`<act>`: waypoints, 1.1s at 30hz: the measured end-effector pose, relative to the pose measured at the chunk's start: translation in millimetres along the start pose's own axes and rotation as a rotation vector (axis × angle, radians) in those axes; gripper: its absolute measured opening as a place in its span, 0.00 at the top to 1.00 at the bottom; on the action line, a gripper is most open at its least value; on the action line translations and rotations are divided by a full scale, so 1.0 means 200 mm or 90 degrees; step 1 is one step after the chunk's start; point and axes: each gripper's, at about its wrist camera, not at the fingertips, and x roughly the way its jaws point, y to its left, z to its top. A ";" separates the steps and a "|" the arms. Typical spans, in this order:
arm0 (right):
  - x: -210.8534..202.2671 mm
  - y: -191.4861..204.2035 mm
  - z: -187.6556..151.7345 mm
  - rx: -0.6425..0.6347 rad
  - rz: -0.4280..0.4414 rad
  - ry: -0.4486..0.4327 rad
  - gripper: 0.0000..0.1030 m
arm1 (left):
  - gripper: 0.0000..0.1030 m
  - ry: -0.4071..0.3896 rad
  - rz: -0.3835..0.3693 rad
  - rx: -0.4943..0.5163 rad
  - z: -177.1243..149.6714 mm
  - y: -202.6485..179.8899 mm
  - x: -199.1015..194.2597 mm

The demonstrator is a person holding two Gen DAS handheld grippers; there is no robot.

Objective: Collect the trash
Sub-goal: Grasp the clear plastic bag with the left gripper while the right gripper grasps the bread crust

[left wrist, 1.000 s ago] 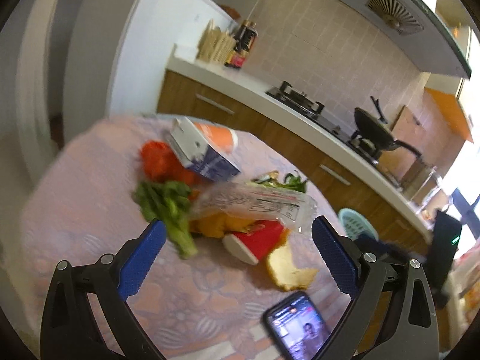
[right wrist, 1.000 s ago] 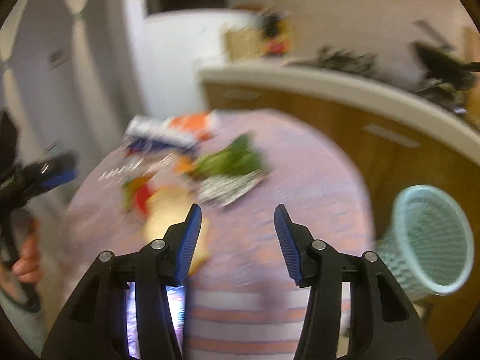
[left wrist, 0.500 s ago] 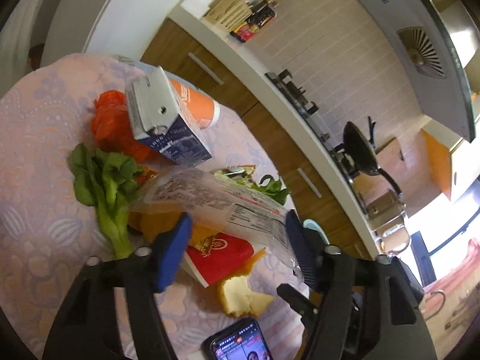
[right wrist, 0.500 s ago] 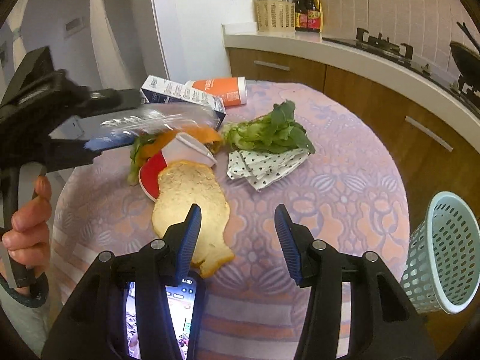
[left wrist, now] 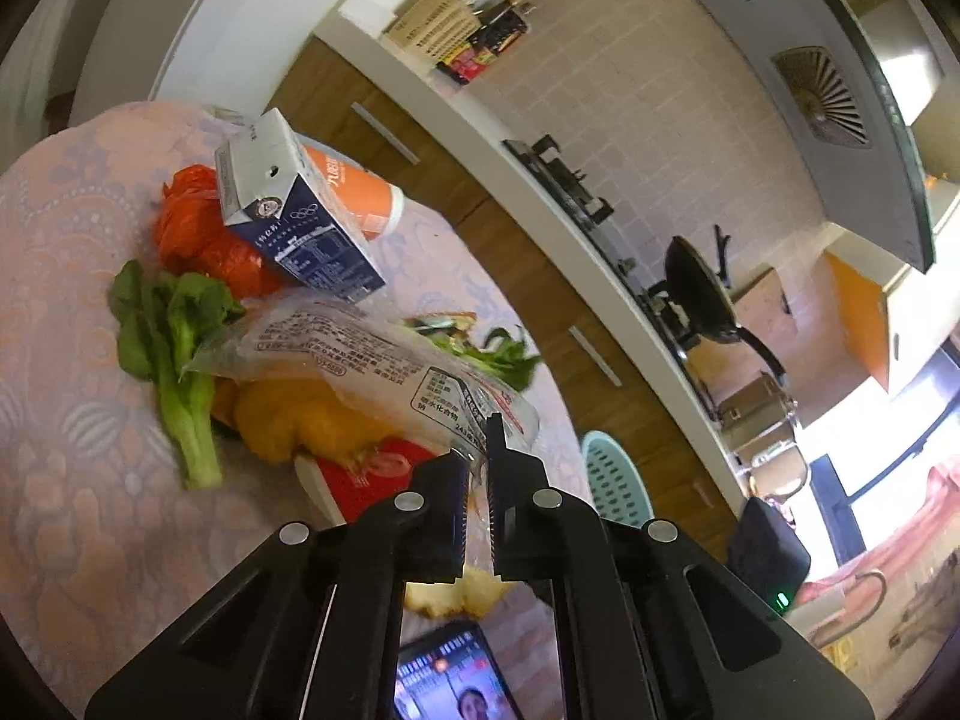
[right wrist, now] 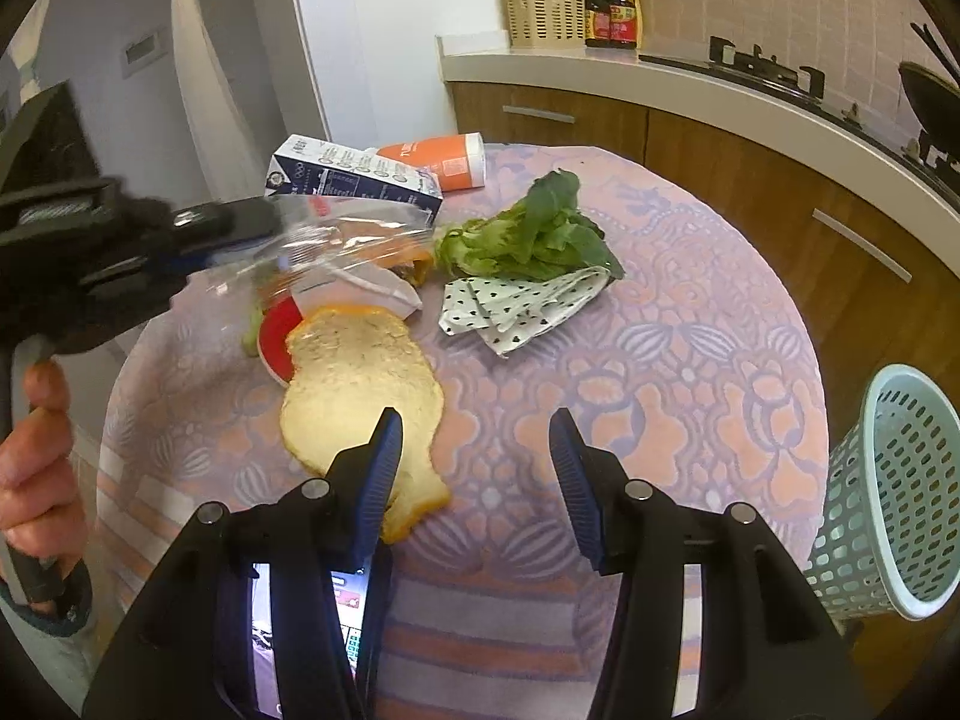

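Observation:
My left gripper [left wrist: 478, 468] is shut on the near end of a clear plastic wrapper [left wrist: 360, 354] that lies over the trash pile; it also shows in the right wrist view [right wrist: 240, 228] with the wrapper [right wrist: 336, 240]. My right gripper [right wrist: 474, 462] is open and empty, over the table's near edge beside a bread slice [right wrist: 360, 384]. A blue milk carton [left wrist: 294, 210], an orange cup [left wrist: 354, 192], a red cup [left wrist: 366, 480], a red bag [left wrist: 192, 228] and greens [left wrist: 168, 336] lie on the table. A pale green mesh bin [right wrist: 888, 498] stands at the right.
A polka-dot napkin [right wrist: 516, 306] lies under lettuce [right wrist: 534, 234]. A phone [left wrist: 456, 684] lies at the table's near edge. The round table has a pink patterned cloth [right wrist: 660, 360]. A kitchen counter [right wrist: 720, 102] with wooden cabinets runs behind.
My left gripper has moved in and closed from wide open onto the end of the plastic wrapper. My right gripper has stayed open and hardly moved over the last half second.

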 end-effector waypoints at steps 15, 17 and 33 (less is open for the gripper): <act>0.01 0.08 0.01 -0.027 0.006 -0.002 0.54 | 0.96 0.020 0.113 0.081 -0.12 0.16 -0.44; 0.03 0.09 0.01 -0.024 0.007 0.004 0.54 | 0.96 0.035 0.185 0.089 -0.12 0.23 -0.45; 0.02 0.10 0.00 -0.025 0.000 -0.001 0.54 | 0.23 0.017 0.444 0.079 -0.08 0.42 -0.43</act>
